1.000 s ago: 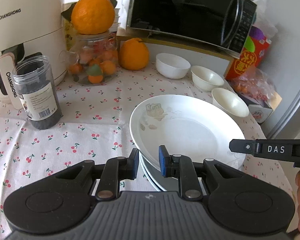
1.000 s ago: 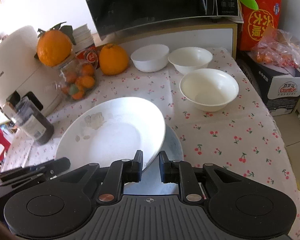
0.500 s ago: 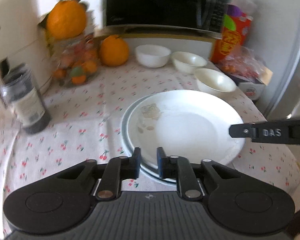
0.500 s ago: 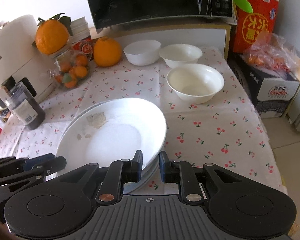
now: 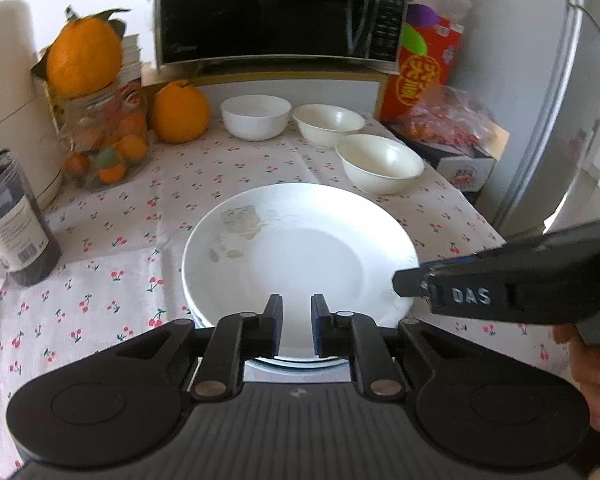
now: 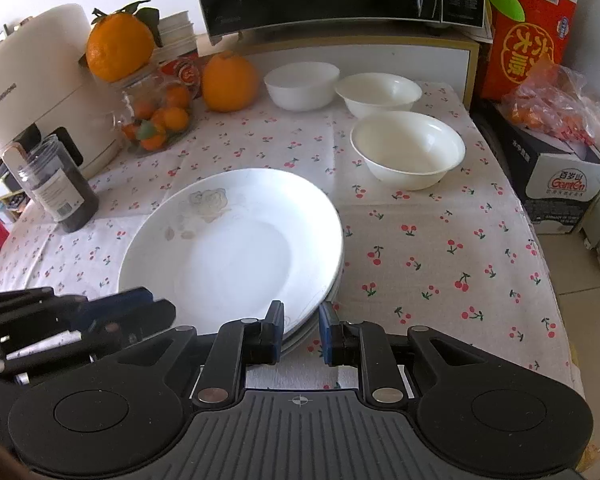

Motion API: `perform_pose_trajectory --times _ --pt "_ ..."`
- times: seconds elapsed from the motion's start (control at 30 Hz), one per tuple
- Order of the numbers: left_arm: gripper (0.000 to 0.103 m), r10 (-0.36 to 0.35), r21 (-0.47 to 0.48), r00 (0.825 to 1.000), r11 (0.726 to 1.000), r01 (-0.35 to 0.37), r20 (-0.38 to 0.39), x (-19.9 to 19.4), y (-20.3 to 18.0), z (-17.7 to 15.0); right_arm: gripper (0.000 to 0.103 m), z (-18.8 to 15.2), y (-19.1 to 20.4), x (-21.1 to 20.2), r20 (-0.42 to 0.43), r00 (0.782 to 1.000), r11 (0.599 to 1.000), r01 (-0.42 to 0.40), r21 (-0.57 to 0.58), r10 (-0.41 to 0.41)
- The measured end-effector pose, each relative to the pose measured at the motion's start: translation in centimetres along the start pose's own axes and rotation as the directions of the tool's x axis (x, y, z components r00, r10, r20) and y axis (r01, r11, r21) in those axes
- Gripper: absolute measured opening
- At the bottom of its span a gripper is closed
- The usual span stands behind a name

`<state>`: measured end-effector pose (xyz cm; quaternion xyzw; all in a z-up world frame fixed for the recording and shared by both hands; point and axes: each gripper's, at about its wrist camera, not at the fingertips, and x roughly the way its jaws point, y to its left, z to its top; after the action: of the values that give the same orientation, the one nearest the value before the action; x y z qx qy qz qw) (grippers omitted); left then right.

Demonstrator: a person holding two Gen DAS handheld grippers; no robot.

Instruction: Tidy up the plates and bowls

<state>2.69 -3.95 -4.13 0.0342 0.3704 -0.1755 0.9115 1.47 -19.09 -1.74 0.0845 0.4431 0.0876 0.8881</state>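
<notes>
DAS on right gripper (image 5: 404, 284) | GanGn box (image 6: 568, 184) by desk (image 6: 440, 248) edge | left gripper (image 5: 296, 320) jaws opening, released over plate stack (image 5: 300, 256) rim | right's slightly apart, plate rim between, unpressed

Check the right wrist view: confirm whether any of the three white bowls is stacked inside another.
No: the three bowls each sit separately on the tablecloth.
</notes>
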Motion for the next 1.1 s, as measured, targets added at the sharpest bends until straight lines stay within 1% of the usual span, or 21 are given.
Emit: perform_pose_trajectory --times 0.17,0.23,0.3,0.4,0.43,0.47,0.53,0.63,0.7,0.77,0.8,0.83,0.9,0.93,0.97,1.03,1.1 --pt "0.026 0.012 -0.029 1.000 1.000 -0.011 0.013 -0.4 0.3 0.2 0.023 0.4 -0.4 -0.6 0.020 1.000 0.999 -0.024 0.021 0.024" --pt "0.033 0.018 -0.039 1.000 0.999 -0.017 0.019 -0.4 0.5 0.3 0.030 0.7 -0.8 -0.6 0.023 0.999 0.999 -0.026 0.039 0.026" --pt "0.038 0.025 -0.049 0.999 0.999 -0.024 0.020 -0.4 0.7 0.3 0.034 0.8 -1.2 -0.7 0.024 0.999 0.998 -0.026 0.060 0.025" --pt "0.052 0.034 -0.065 0.999 0.997 -0.032 0.029 -0.4 1.1 0.5 0.035 1.2 -1.8 -0.8 0.033 0.999 0.997 -0.026 0.079 0.024" --pt "0.056 0.038 -0.072 0.999 0.997 -0.035 0.035 -0.5 1.3 0.6 0.037 1.3 -2.0 -0.8 0.039 0.999 0.996 -0.025 0.086 0.022" --pt "0.059 0.042 -0.079 0.998 0.996 -0.039 0.041 -0.6 1.4 0.7 0.040 1.3 -2.3 -0.9 0.046 0.999 0.995 -0.023 0.094 0.019" --pt "0.068 0.051 -0.094 0.997 0.995 -0.046 0.050 -0.7 1.9 0.9 0.051 1.5 -2.8 -0.9 0.057 0.998 0.994 -0.018 0.111 0.012" --pt "0.072 0.064 -0.112 0.997 0.992 -0.058 0.051 -0.6 2.5 1.2 0.051 1.8 -3.5 -0.8 0.061 0.998 0.992 -0.018 0.128 0.010" --pt "0.072 0.077 -0.119 0.996 0.990 -0.071 0.046 -0.4 2.8 1.3 0.051 1.9 -3.9 -0.7 0.065 0.998 0.991 -0.016 0.130 0.008" --pt "0.066 0.097 -0.122 0.995 0.988 -0.092 0.033 -0.1 3.0 1.3 0.050 1.9 -3.9 -0.6 0.071 0.997 0.994 -0.005 0.111 -0.003" --pt "0.058 0.107 -0.123 0.994 0.987 -0.104 0.018 0.1 3.2 1.3 0.043 1.9 -3.9 -0.6 0.074 0.997 0.995 -0.005 0.100 -0.002" --pt "0.049 0.110 -0.125 0.994 0.986 -0.109 0.004 0.4 3.4 1.3 0.030 1.9 -3.8 -0.4 0.071 0.997 0.996 -0.012 0.091 0.005" --pt "0.039 0.109 -0.138 0.993 0.984 -0.113 -0.034 1.0 3.7 1.2 0.017 1.8 -3.8 0.1 0.048 0.999 0.996 -0.026 0.088 0.022" --pt "0.037 0.107 -0.148 0.993 0.983 -0.113 -0.053 1.3 3.9 1.2 0.012 1.7 -3.8 0.5 0.036 0.999 0.995 -0.030 0.090 0.027" --pt "0.034 0.104 -0.159 0.992 0.981 -0.114 -0.067 1.5 4.2 1.1 0.010 1.6 -3.8 0.6 0.033 0.999 0.995 -0.035 0.090 0.032" --pt "0.020 0.087 -0.189 0.991 0.976 -0.105 -0.098 1.9 4.6 0.9 0.001 1.6 -3.6 1.0 0.022 0.999 0.997 -0.030 0.078 0.029" --pt "0.019 0.077 -0.220 0.990 0.970 -0.102 -0.117 2.2 5.0 0.7 0.000 1.4 -3.4 1.3 0.012 1.000 0.998 -0.024 0.063 0.023"
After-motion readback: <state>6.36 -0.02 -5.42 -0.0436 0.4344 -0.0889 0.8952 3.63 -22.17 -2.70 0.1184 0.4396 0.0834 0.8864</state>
